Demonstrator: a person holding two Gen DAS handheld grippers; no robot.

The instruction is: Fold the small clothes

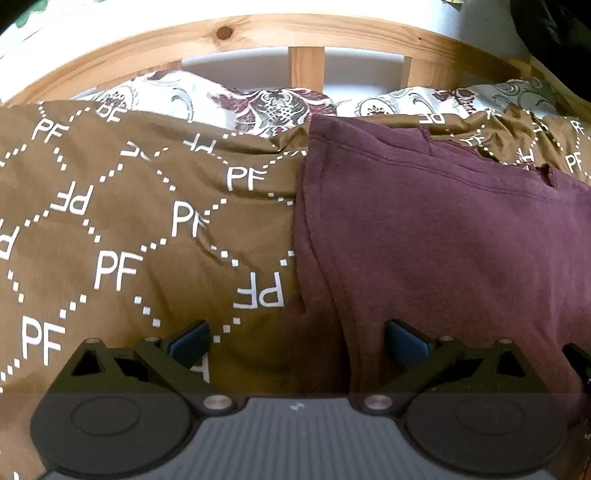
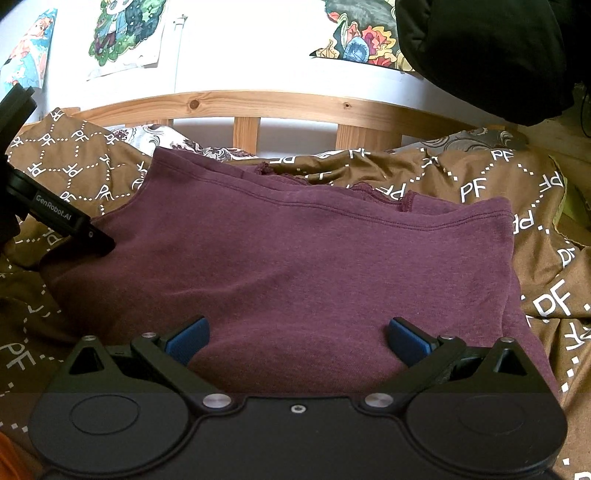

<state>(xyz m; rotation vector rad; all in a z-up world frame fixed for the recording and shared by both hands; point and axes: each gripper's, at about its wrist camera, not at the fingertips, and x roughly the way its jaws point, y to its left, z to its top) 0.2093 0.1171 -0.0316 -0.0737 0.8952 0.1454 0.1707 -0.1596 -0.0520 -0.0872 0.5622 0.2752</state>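
A maroon garment (image 2: 295, 254) lies folded flat on a brown bedspread (image 2: 546, 266) printed with white "PF" letters. In the left wrist view the garment (image 1: 443, 236) fills the right half, its left edge running down the middle. My left gripper (image 1: 297, 339) is open and empty, straddling that left edge just above the cloth. It also shows at the left of the right wrist view (image 2: 74, 229), beside the garment's left side. My right gripper (image 2: 298, 338) is open and empty over the garment's near edge.
A wooden bed rail (image 2: 280, 105) runs across the back, with a floral pillow (image 1: 236, 99) below it. The brown bedspread (image 1: 122, 229) covers the bed. Posters (image 2: 125, 33) hang on the white wall. A black garment (image 2: 487, 55) hangs at the upper right.
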